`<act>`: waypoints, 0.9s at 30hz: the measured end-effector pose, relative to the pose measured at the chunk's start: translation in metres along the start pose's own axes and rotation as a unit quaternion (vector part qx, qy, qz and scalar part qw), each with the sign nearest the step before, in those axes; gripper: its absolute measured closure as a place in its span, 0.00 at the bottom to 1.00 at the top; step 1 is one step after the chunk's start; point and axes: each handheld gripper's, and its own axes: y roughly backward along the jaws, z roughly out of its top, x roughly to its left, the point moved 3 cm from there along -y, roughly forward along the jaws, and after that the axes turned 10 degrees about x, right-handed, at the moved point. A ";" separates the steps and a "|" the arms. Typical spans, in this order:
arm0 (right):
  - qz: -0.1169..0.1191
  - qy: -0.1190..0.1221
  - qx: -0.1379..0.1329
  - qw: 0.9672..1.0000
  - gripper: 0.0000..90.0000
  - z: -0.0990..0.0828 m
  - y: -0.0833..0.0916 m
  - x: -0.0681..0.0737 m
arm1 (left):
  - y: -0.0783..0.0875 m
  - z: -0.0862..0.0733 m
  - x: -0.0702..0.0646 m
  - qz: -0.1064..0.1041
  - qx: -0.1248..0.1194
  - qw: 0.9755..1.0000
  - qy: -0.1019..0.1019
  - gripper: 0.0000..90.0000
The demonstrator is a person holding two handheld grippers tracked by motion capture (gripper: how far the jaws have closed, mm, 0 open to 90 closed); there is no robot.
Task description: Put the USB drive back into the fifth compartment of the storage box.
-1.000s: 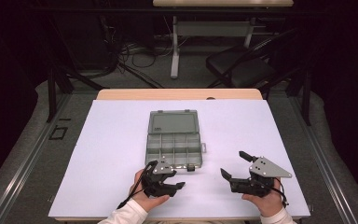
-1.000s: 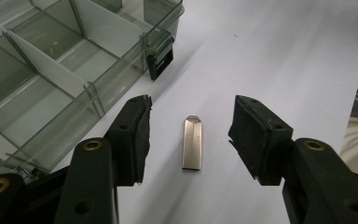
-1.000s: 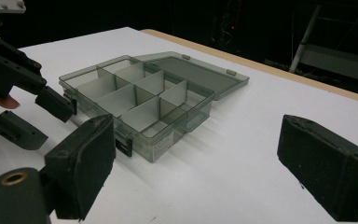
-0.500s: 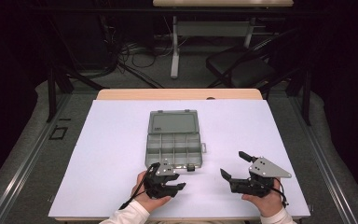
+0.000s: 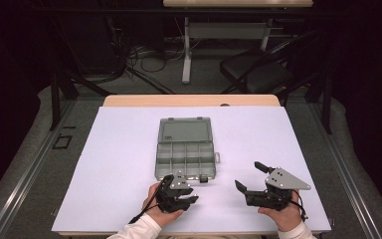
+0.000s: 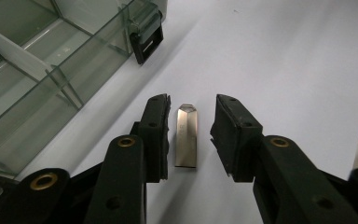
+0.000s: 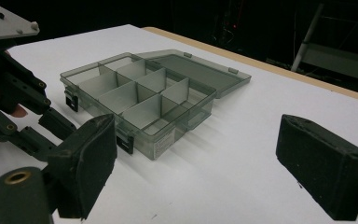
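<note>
A small silver metal flash drive (image 6: 186, 135) lies flat on the white table cover. It sits between the pads of my left gripper (image 6: 193, 103). The jaws have just been closing around the drive, with a thin gap still showing on each side, so the pads are not pressing it. In the high view my left gripper (image 5: 191, 193) is just below the near right corner of the clear compartment box (image 5: 184, 149). My right gripper (image 5: 248, 175) rests to the right with its jaws wide open and nothing between them.
The box (image 7: 140, 93) lies open, its lid (image 5: 184, 130) folded flat on the far side and its compartments looking bare. A black latch (image 6: 147, 39) sticks out of its near edge, close to the left jaws. White table cover (image 5: 288, 139) stretches all around.
The left gripper's jaws have drawn closer together and the hand has shifted slightly. The right hand and the box have not moved.
</note>
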 end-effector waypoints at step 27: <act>0.003 0.002 0.003 1.000 0.15 0.000 0.000 0.001 | -0.007 -0.001 -0.002 0.008 0.020 1.000 -0.010 0.83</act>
